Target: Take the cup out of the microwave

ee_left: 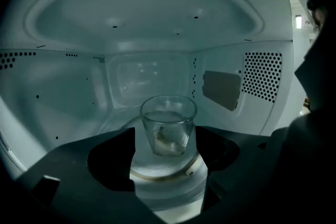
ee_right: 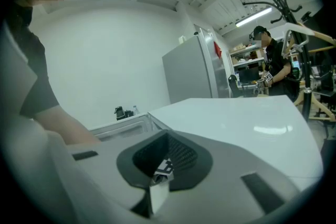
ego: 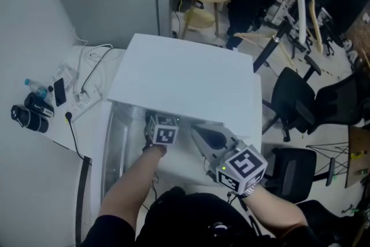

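Microwave point(ego: 185, 81), seen from above: its white top hides the chamber, and only the marker cube point(ego: 163, 131) of the left claw point(ee_left: 165, 136) shows at the opening. That claw's own view looks inside, where the clear glass cup point(ee_left: 168, 124) stands upright on the turntable point(ee_left: 157, 173) between jaws spread wide, neither visibly touching it. What lies in the cup is hard to make out. The right claw point(ee_right: 160, 181) hangs outside, jaws together and empty.
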{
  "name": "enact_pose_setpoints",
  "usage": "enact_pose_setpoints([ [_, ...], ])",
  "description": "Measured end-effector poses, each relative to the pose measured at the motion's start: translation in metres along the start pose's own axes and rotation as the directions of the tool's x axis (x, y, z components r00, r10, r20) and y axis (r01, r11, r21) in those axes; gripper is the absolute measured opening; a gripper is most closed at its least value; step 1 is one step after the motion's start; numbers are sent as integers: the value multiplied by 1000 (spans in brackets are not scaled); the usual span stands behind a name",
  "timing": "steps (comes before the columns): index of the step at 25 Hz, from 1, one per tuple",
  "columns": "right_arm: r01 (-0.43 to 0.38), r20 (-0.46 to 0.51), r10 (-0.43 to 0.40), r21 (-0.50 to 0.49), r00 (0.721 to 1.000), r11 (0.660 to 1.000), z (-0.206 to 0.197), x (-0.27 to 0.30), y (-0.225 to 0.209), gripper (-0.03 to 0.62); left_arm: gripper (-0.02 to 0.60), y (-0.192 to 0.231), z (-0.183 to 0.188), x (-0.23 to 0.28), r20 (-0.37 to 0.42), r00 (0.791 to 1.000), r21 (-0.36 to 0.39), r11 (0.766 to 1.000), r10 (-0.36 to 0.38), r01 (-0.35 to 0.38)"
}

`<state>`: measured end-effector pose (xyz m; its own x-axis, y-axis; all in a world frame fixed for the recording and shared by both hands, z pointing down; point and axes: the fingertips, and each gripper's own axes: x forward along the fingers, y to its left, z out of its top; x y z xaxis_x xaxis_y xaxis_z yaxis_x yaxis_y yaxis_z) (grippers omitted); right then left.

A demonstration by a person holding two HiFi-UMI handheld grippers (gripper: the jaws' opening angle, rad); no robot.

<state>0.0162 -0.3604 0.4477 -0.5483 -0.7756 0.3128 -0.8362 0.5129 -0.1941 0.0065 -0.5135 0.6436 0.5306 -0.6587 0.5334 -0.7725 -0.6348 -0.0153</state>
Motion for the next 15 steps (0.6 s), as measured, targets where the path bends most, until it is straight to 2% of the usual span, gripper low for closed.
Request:
enact_pose_setpoints([
  [7,11,-5,-11,1,1000,1000,-3,1,-3,15,357,0,1,13,-7,1000,13,1000,-8,8],
  [11,22,-4,-22,4,1000,1000,-5,0,-6,15,357,-3,3,18,-15,1000,-3,1000,-21,21],
  [15,31,-3,-31,8,1000,999,-4,-2,-9,15,310,-4,2,19,-16,1000,8,1000,-20,20],
])
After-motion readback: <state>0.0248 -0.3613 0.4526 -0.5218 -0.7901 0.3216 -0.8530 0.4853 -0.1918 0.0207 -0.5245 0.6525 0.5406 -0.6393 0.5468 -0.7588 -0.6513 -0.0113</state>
